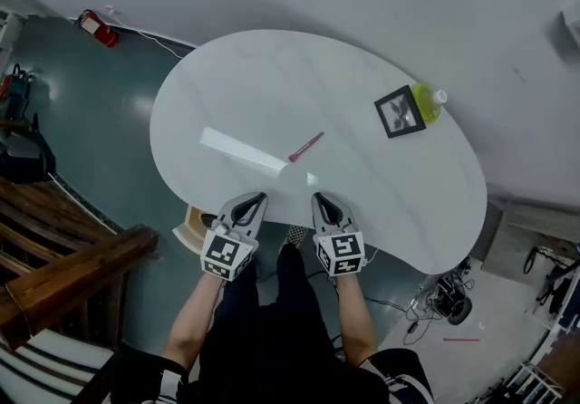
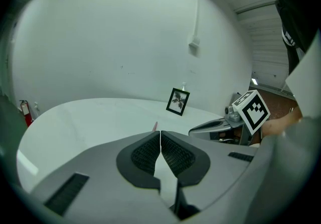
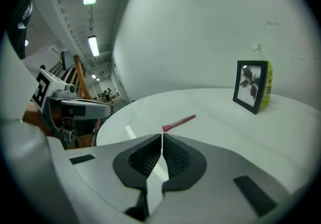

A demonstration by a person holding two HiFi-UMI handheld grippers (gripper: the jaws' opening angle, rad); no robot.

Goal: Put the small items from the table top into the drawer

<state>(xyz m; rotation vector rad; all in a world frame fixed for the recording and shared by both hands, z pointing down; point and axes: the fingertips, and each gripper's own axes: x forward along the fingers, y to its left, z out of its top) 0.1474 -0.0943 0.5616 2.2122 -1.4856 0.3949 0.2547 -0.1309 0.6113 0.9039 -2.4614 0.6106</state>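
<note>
A thin pink pen-like item [image 1: 305, 147] [image 3: 178, 122] lies near the middle of the white kidney-shaped table [image 1: 254, 85]. Its tip [image 2: 155, 126] just peeks over the left jaws in the left gripper view. Both grippers hover side by side at the table's near edge. My left gripper [image 1: 261, 198] [image 2: 160, 133] is shut with nothing between its pads. My right gripper [image 1: 317, 198] [image 3: 162, 136] is also shut and empty, with the pink item a short way ahead of it. No drawer shows in any view.
A black-framed picture [image 1: 400, 110] [image 3: 251, 86] stands at the table's far right with a yellow-green bottle [image 1: 430, 102] [image 3: 267, 81] behind it. A red fire extinguisher [image 1: 96, 28] sits on the floor at the far left. Wooden stairs [image 1: 63, 239] lie left of me.
</note>
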